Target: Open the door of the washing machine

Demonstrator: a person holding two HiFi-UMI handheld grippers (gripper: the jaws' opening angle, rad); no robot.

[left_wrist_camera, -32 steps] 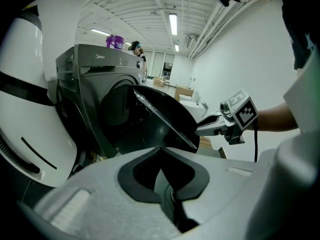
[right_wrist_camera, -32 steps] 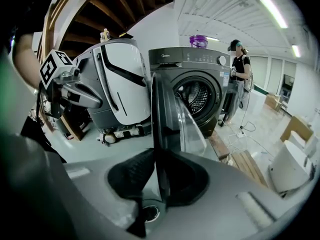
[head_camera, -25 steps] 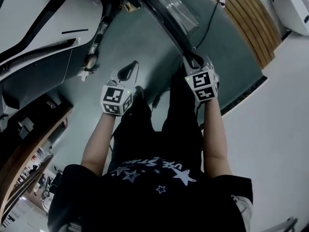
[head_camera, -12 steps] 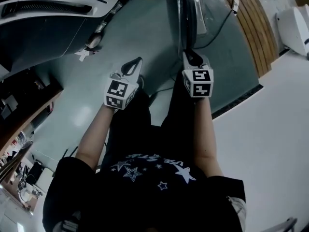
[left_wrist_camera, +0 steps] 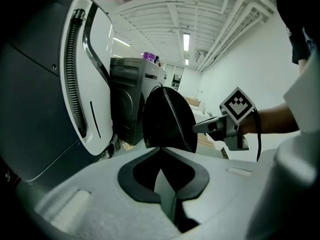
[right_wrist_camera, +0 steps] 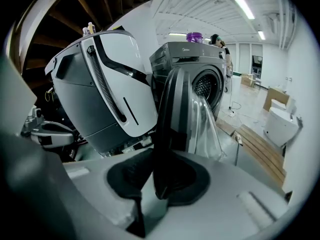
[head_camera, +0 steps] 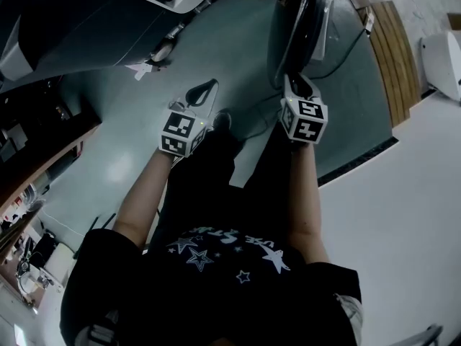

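The dark grey washing machine (right_wrist_camera: 200,74) stands ahead with its round door (right_wrist_camera: 172,114) swung out towards me, glass bowl (right_wrist_camera: 202,129) on the inner side. My right gripper (right_wrist_camera: 159,194) is shut on the door's dark rim, and its jaws are opening with the rim still between them. From the head view the same grip shows at the door's lower edge (head_camera: 297,27), right gripper (head_camera: 294,81) just below it. My left gripper (head_camera: 205,89) hangs to the left over the green floor, shut and empty, tips (left_wrist_camera: 161,166) pointing at the door (left_wrist_camera: 167,121).
A large white and grey housing (right_wrist_camera: 105,89) stands close on the left of the washing machine. Wooden planks (head_camera: 392,56) and a cable (head_camera: 346,49) lie on the floor to the right. A white object (head_camera: 443,56) sits at the far right. My legs are below the grippers.
The door has swung further out, and my right gripper has travelled with its rim. The left gripper has drifted along beside it, still shut.
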